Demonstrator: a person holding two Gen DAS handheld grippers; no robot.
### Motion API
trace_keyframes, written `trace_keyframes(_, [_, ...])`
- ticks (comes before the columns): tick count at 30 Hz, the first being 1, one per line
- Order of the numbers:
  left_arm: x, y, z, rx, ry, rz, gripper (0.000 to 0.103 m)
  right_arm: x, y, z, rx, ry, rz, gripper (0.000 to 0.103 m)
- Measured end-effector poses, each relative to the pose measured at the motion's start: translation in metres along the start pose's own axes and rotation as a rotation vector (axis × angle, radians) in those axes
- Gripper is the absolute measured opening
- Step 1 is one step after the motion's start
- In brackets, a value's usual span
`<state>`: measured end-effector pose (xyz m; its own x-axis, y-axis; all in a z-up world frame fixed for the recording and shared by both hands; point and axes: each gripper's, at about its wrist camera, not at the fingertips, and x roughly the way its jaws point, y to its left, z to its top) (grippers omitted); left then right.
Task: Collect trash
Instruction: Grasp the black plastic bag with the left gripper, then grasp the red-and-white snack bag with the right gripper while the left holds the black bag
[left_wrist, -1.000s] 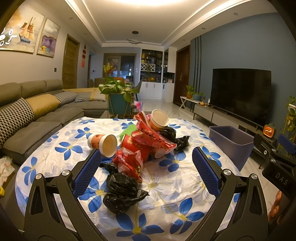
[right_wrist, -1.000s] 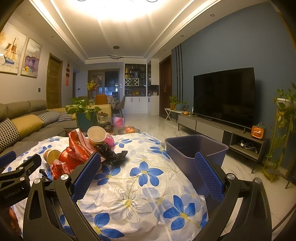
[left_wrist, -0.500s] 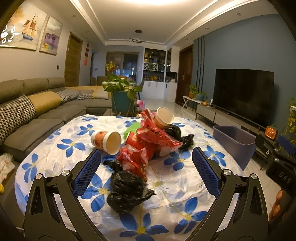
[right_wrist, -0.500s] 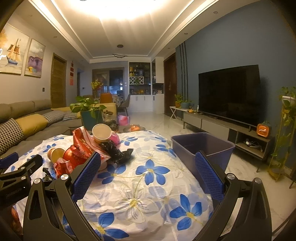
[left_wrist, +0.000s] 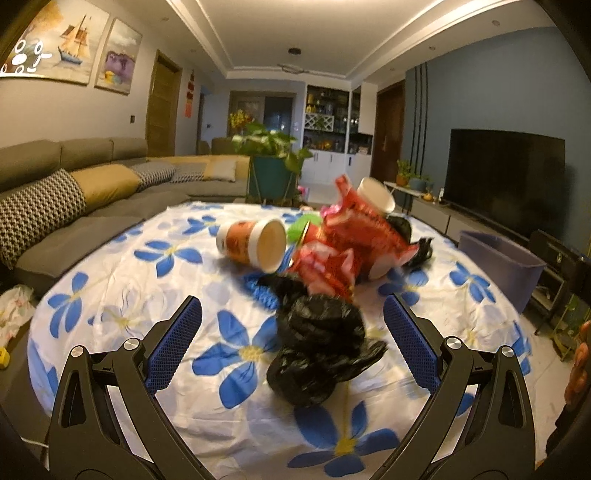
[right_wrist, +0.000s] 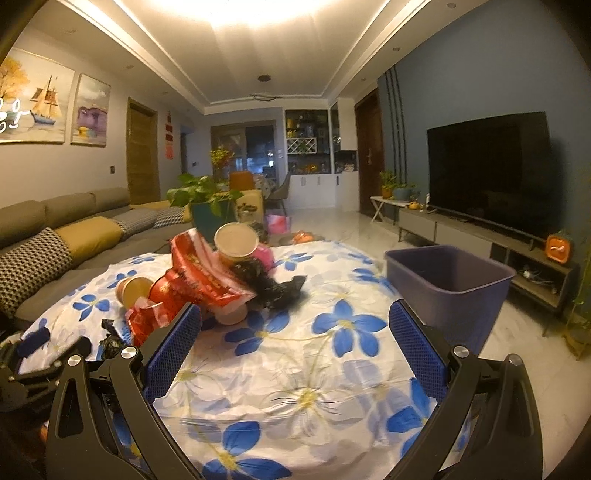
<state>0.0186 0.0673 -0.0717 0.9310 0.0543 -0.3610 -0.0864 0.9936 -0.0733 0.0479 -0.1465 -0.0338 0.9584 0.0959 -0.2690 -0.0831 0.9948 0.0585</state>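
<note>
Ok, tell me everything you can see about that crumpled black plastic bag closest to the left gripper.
The black plastic bag is thin, glossy film, scrunched into two bunched lumps with a ragged flap sticking out toward the right. It lies on the blue-flowered tablecloth, nearest piece of the trash pile, its far end up against the red wrapper. It sits ahead of the left gripper, whose jaws are wide open and not touching it. The picture is slightly blurred; whether anything is inside cannot be told.

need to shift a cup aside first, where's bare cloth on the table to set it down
Bare cloth lies between the purple bin and the trash pile, ahead of the right gripper. Another patch lies left of the tipped paper cup, toward the sofa. The middle is crowded: red wrappers, black bags.
</note>
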Motion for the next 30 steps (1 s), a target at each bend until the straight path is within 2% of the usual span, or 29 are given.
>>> trace_keyframes(6, [0.021, -0.003, -0.011, 0.027, 0.025, -0.015, 0.094, 0.018, 0.017, -0.006, -0.020, 0.027, 0.061, 0.098])
trace_keyframes(8, [0.031, -0.004, -0.016, 0.043, 0.048, -0.022, 0.089, 0.021, 0.021, -0.007, -0.026, 0.031, 0.083, 0.098])
trace_keyframes(12, [0.048, 0.002, -0.025, 0.016, 0.112, -0.078, 0.067, 0.028, 0.034, -0.009, -0.047, 0.034, 0.133, 0.097])
trace_keyframes(14, [0.050, 0.003, -0.027, 0.018, 0.121, -0.091, 0.050, 0.032, 0.042, -0.011, -0.058, 0.040, 0.167, 0.094])
trace_keyframes(15, [0.050, 0.003, -0.028, 0.022, 0.119, -0.093, 0.047, 0.035, 0.046, -0.012, -0.066, 0.045, 0.179, 0.092])
trace_keyframes(17, [0.049, 0.006, -0.029, 0.020, 0.113, -0.105, 0.033, 0.043, 0.055, -0.014, -0.076, 0.064, 0.209, 0.090])
trace_keyframes(19, [0.046, 0.010, -0.028, 0.011, 0.106, -0.114, 0.022, 0.051, 0.063, -0.017, -0.076, 0.088, 0.249, 0.078])
trace_keyframes(20, [0.044, 0.012, -0.027, 0.006, 0.101, -0.114, 0.017, 0.055, 0.067, -0.018, -0.076, 0.101, 0.266, 0.075])
trace_keyframes(23, [0.037, 0.022, -0.023, -0.016, 0.080, -0.098, 0.012, 0.065, 0.077, -0.022, -0.069, 0.125, 0.303, 0.068])
trace_keyframes(30, [0.025, 0.052, -0.012, -0.080, 0.014, -0.034, 0.012, 0.083, 0.108, -0.038, -0.117, 0.155, 0.358, 0.051])
